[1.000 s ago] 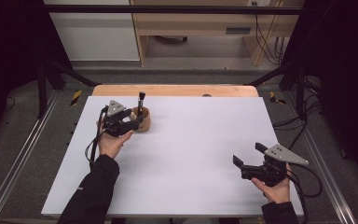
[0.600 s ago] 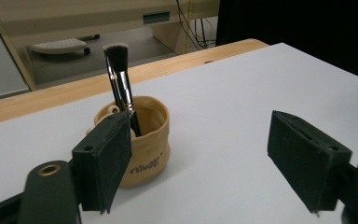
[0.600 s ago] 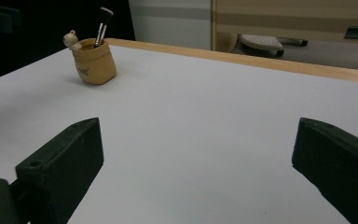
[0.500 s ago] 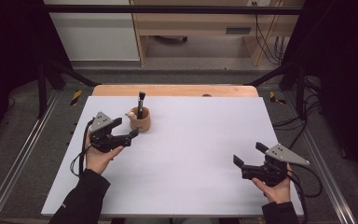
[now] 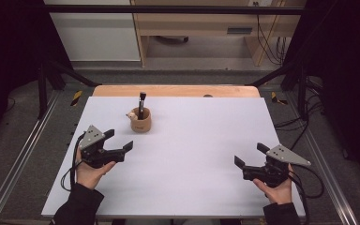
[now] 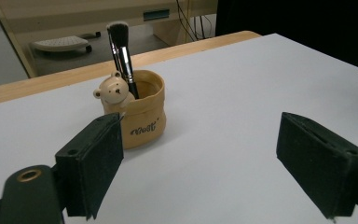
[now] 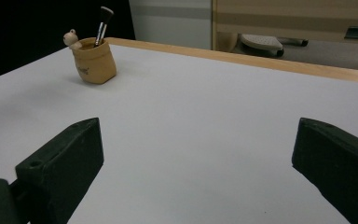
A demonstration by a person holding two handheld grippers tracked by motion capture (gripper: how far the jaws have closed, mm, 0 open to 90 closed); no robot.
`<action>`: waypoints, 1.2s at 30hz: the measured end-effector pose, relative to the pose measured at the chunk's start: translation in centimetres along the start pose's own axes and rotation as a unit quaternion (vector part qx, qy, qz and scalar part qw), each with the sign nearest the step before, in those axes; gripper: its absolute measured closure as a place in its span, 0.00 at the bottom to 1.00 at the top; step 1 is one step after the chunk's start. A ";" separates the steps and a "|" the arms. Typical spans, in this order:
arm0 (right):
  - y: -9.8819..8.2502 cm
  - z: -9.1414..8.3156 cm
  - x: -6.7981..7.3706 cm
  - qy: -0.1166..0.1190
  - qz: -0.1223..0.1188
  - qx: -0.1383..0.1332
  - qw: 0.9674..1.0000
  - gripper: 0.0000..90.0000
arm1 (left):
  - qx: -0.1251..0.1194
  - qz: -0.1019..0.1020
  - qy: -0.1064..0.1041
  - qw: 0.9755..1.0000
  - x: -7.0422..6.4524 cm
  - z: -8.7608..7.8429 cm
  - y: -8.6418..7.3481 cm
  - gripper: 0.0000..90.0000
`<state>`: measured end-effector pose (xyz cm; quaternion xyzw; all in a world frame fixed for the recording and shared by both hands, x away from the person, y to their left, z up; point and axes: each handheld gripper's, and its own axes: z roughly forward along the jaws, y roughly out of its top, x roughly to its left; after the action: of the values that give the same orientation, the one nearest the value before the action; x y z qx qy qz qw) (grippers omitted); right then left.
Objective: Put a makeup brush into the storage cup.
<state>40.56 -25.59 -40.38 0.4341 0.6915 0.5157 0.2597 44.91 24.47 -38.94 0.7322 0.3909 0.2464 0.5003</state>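
A wide white rectangular table surface [image 5: 192,154], backed by a strip of pale wood along its far edge, carries a small tan sack-shaped holder [image 5: 140,123] with a cream bear-head figure [image 5: 131,114] on its rim. The holder stands toward the far edge, left of centre, and in the left gripper view [image 6: 142,114] dark script lettering shows on its front. A black-handled makeup brush [image 5: 141,104] with dark bristles stands in it, bristles up, leaning slightly; the left gripper view shows the brush [image 6: 122,53] just behind the bear head [image 6: 113,91], and the right gripper view shows holder [image 7: 94,60], bear head [image 7: 71,37] and brush [image 7: 102,23] far off near the far left corner. The left black two-jaw gripper [image 5: 120,142], held in the person's left hand [image 5: 91,171], sits over the left side of the surface, near the holder but apart from it, its jaws aimed roughly toward it. Its jaws stand wide apart with nothing between them, as the left gripper view confirms [image 6: 200,165]. The right black two-jaw gripper [image 5: 249,155], held in the person's right hand [image 5: 274,187], is near the right edge toward the near corner, well apart from the holder. Its jaws are likewise spread wide and empty, bare white surface showing between them in the right gripper view [image 7: 196,163]. A grey three-cornered plate tops each gripper, and dark cables trail off beside each wrist.
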 end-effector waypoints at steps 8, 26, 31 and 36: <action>0.0 0.0 0.0 0.001 -0.001 -0.001 1.000 0.03 | 0.002 0.003 0.000 1.000 -0.4 -1.8 -1.2 0.13; -0.1 0.1 0.1 0.002 -0.005 0.004 1.000 0.03 | 0.008 -0.011 0.029 0.999 1.2 -3.5 -3.4 0.11; -0.1 0.1 0.1 0.002 -0.007 0.006 1.000 0.03 | 0.004 -0.018 0.036 0.999 1.8 -3.9 -3.7 0.11; -0.2 0.0 -0.1 -0.001 -0.008 0.007 1.000 0.03 | 0.001 -0.020 0.035 0.999 2.4 -4.1 -4.1 0.11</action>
<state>40.48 -25.67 -40.57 0.4311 0.6984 0.5081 0.2613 41.83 29.45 -41.26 0.7160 0.4228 0.2616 0.4900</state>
